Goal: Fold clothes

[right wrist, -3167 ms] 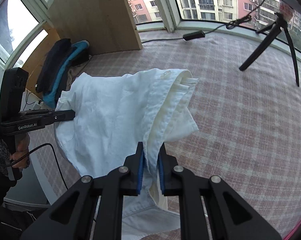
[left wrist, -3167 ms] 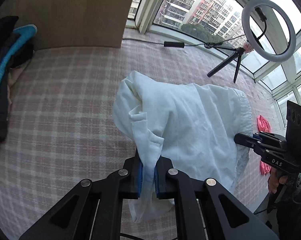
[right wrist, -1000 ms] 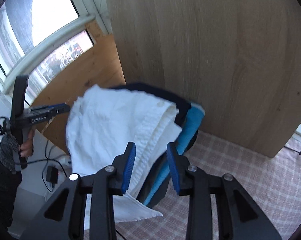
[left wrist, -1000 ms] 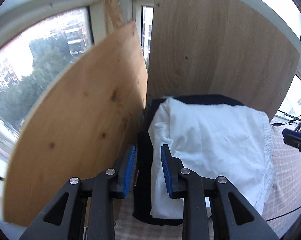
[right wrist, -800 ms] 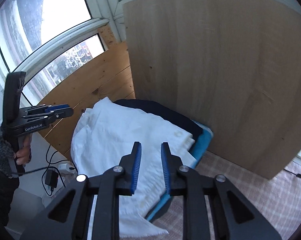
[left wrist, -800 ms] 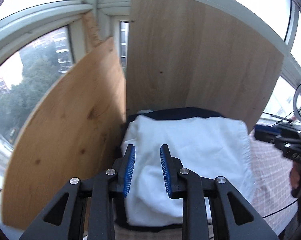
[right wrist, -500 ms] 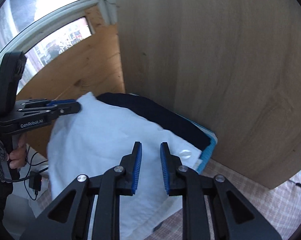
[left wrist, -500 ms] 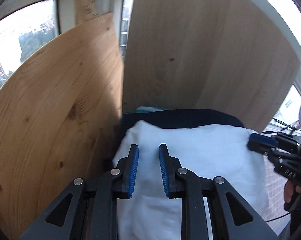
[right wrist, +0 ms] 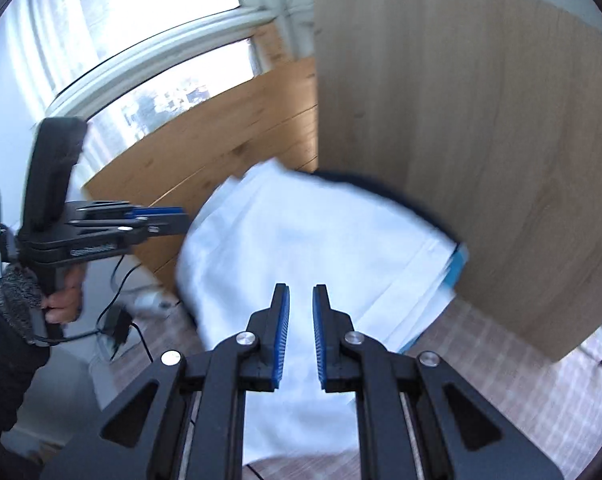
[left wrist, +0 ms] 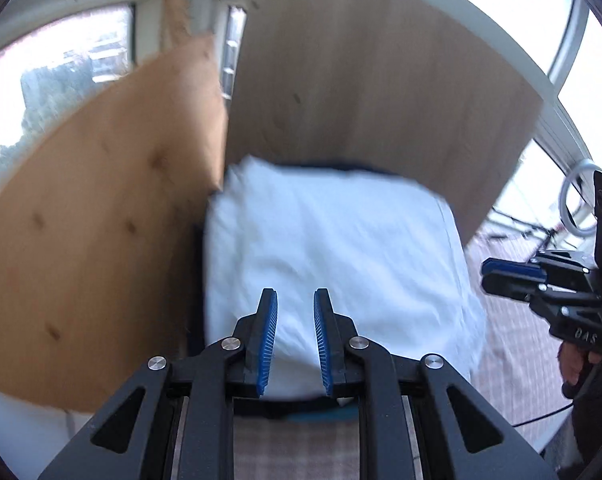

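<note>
Two grippers, both w/ blue pads. Left gripper point(left wrist: 295, 300) sits lower centre of its own view, jaws narrow w/ a gap, nothing clamped; they've just been closing a little. Right gripper point(right wrist: 299, 294) sits lower centre of its view, jaws narrower yet, also just closing, nothing between them either.

One white shirt point(left wrist: 333, 248), folded, fills mid-frame in both views. It lies on top of a stack: one dark garment point(left wrist: 341, 166) peeks out at its far edge, one blue item point(right wrist: 459, 264) shows at the right edge of the right view. Shirt is blurred; no label readable on it.

Two wood boards: pale one point(left wrist: 381, 92) upright behind the stack, upper centre-right; orange-toned one point(left wrist: 93, 220) leaning at left, its edge just beside the shirt.

One checked cloth point(left wrist: 297, 448) under the stack, bottom of frame.

Writing: "DAS" on the right gripper body, right edge of left view. The print on the left gripper body, left side of right view, is too blurred to read.

One ring light point(left wrist: 577, 200) far right, small. One hand point(right wrist: 63, 296) grips the left gripper's handle, lower left of right view.
</note>
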Tool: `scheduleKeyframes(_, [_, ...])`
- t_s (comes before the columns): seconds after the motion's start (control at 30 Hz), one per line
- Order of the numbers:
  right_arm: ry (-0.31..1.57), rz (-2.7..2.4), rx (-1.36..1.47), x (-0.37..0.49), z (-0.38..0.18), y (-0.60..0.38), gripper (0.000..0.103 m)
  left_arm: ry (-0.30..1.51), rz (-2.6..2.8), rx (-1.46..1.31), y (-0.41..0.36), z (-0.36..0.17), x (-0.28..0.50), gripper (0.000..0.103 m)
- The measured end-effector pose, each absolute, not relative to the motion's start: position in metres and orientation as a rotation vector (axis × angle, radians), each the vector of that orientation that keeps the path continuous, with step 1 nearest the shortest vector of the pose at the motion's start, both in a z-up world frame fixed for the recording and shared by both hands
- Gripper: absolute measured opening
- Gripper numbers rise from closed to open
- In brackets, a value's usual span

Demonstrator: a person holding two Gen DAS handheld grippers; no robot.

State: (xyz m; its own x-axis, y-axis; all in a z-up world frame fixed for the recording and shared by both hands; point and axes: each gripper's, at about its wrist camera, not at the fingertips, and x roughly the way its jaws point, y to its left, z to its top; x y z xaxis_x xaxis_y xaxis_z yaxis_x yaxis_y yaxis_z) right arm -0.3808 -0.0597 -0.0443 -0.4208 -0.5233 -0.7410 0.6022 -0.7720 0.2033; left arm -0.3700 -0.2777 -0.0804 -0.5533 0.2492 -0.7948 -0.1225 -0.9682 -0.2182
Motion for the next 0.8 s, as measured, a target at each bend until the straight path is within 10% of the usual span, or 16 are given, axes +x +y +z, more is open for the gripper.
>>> scheduleKeyframes(0.4, [0.078,-2.294,1.175,-0.336,-0.069,-0.042,0.014,-0.221,2.608,-1.395,-0.275,-0.1,-0.33,0.017])
scheduleKeyframes(0.57, [0.034,-2.42,1.081,-0.291,-0.035,0.0,0.037,-0.199,2.624,-1.262,-0.246,-0.061,-0.268,0.035])
scheduleKeyframes(0.8, [-0.018,-2.52,1.037,-0.228,-0.03,0.046,0.039,-0.293,2.754,-1.194,-0.198,-0.04,-0.215,0.05])
